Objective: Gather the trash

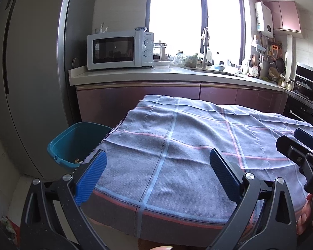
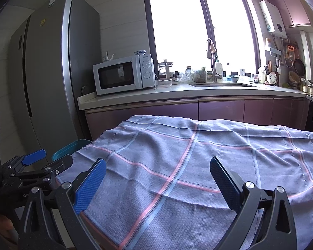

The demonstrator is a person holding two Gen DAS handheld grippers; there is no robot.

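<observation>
Teal bin [image 1: 77,143] sits off the tabletop's left edge; left gripper [image 1: 156,175] and right gripper [image 2: 156,179] gape wide, empty. Risk: snagging the checked cloth [image 1: 198,145].

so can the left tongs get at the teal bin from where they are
Probably yes. The left tongs are open and empty above the near left part of the checked cloth, and the teal bin stands just off the table's left edge, open at the top, with nothing visible between them.
</observation>
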